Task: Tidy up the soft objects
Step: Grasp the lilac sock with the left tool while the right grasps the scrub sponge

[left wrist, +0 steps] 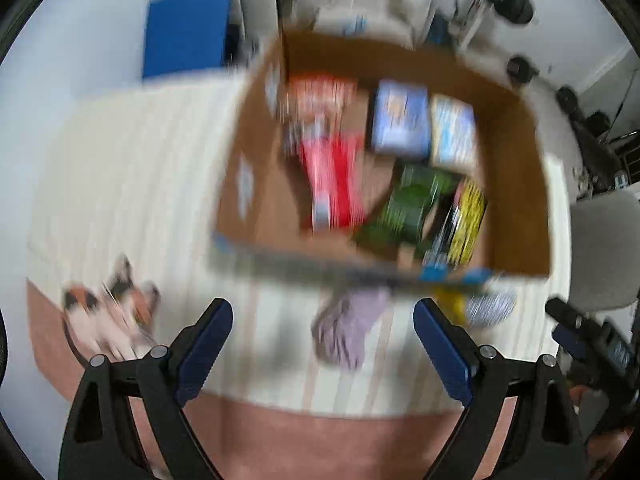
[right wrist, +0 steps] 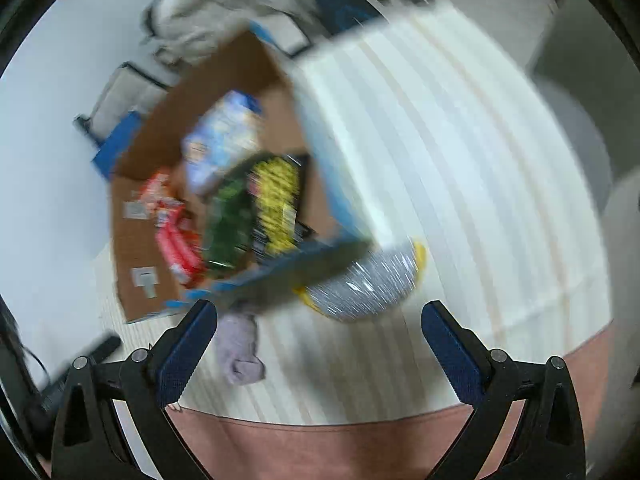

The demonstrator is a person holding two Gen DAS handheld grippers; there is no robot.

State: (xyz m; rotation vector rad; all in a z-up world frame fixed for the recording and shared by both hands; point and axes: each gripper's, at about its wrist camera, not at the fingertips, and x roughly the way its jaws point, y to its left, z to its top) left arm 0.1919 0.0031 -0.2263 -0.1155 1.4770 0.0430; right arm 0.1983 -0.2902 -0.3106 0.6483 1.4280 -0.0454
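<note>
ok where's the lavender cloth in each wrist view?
Left wrist: lavender cloth lies low centre on the striped cover, just below the cardboard box's near edge.
Right wrist: lavender cloth sits lower left, beside the left-hand finger.
Shared landmark: the cardboard box, just beyond the cloth in both.

I'm looking down and forward along the left tool (left wrist: pixel 323 344) at the cream striped cover (left wrist: pixel 132 184), with the open cardboard box (left wrist: pixel 516 184) sitting near, centre-right. The right wrist camera is facing the same way over the right tool (right wrist: pixel 320 344), rolled so the box (right wrist: pixel 136 240) is tilting to its left. Both views are blurred and are sharing the box, the lilac cloth (left wrist: pixel 348 328) (right wrist: pixel 240 352) and the cover's near edge.
</note>
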